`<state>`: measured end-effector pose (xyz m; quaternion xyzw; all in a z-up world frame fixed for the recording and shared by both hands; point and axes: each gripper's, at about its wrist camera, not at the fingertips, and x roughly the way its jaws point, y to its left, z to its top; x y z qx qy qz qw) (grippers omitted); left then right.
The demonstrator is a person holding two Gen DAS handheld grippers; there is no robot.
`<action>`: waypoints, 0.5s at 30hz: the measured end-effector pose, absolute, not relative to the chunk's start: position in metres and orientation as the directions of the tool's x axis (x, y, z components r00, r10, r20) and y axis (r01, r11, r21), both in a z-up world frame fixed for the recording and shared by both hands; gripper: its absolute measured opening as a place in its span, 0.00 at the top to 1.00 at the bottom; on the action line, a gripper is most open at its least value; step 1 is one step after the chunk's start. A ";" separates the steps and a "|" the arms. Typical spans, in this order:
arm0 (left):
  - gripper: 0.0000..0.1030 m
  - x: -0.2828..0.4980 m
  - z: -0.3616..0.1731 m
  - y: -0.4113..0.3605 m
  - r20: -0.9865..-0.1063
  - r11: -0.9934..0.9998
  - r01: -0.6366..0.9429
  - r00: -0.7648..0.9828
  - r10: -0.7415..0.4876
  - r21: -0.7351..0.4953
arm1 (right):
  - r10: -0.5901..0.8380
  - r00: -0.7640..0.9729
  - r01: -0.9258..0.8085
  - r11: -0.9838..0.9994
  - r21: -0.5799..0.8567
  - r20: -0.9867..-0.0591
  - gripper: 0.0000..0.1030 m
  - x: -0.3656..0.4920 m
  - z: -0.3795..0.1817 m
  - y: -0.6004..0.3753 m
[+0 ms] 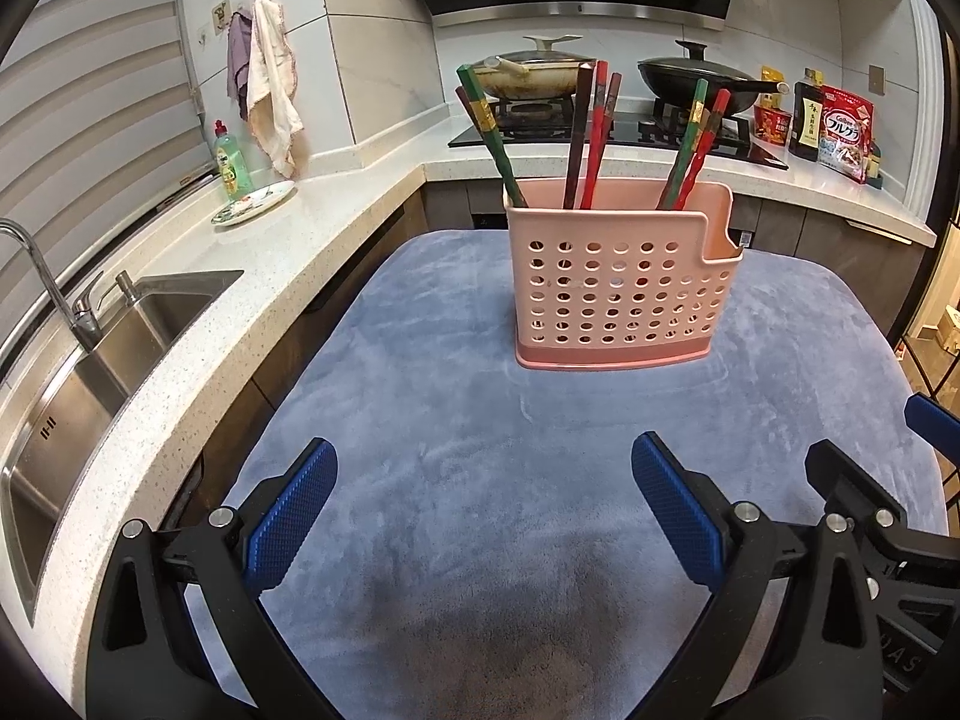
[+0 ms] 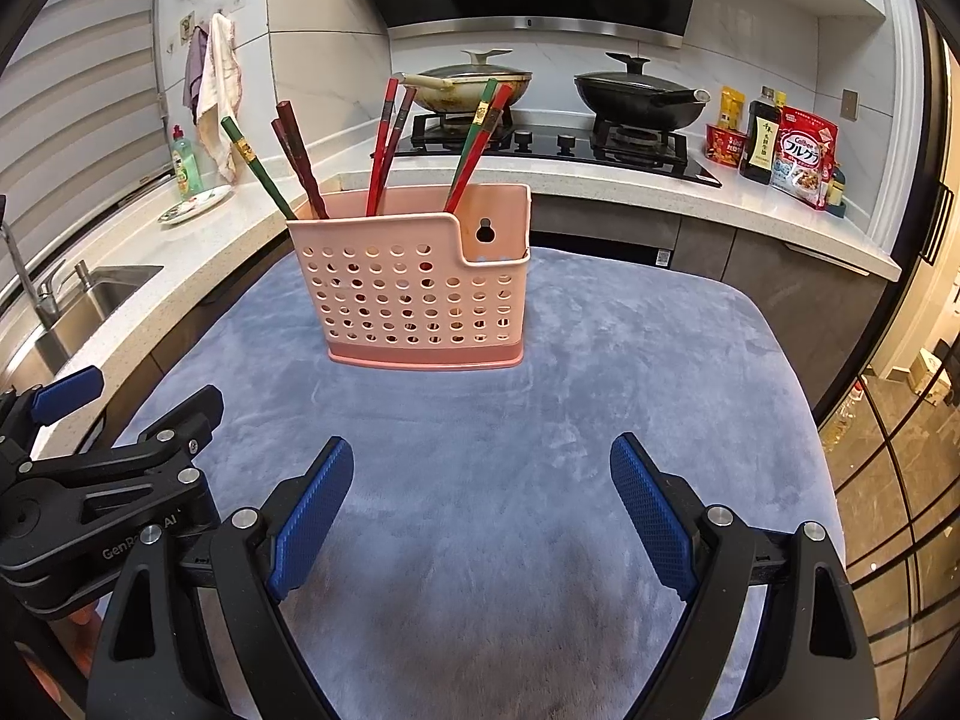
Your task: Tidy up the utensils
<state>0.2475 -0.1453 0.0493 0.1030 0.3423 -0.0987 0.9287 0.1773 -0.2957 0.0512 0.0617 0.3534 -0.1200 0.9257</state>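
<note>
The pink perforated holder (image 1: 618, 294) stands upright on the far half of the blue cloth (image 1: 480, 420) that covers the worktop. The chopsticks (image 1: 591, 138) are already in it, leaning in 3 loose clusters: left, centre and right. No utensil is visible on the cloth itself.

The left tongs (image 1: 483, 510) and the right tongs (image 2: 480, 504) both hang wide open and empty, low over the near part of the cloth, well apart from the holder.

Judgement: the step in hand is either finished or calls for regrouping the sticks.

Procedure for regrouping:
1. Brace the holder with 1 set of tongs at its upper rim; light plastic is likely to tip or slide on the plush cloth.
2. Grip 1 stick high on its exposed shaft, pads square across it.
3. Lift along the stick's own lean, not straight up, to avoid levering the wall.
4. Release only once the tip is seated inside the chosen compartment.
</note>
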 end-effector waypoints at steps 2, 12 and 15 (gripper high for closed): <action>0.09 0.248 0.049 -0.146 -0.660 0.960 0.252 0.743 -0.109 0.125 | -0.177 0.721 0.263 0.964 0.028 -0.670 0.18 0.179 0.050 -0.297; 0.09 0.251 0.049 -0.146 -0.659 0.959 0.251 0.745 -0.103 0.134 | -0.176 0.718 0.260 0.965 0.026 -0.674 0.18 0.183 0.049 -0.296; 0.09 0.252 0.049 -0.146 -0.657 0.959 0.251 0.746 -0.103 0.135 | -0.175 0.717 0.259 0.966 0.024 -0.674 0.18 0.183 0.049 -0.296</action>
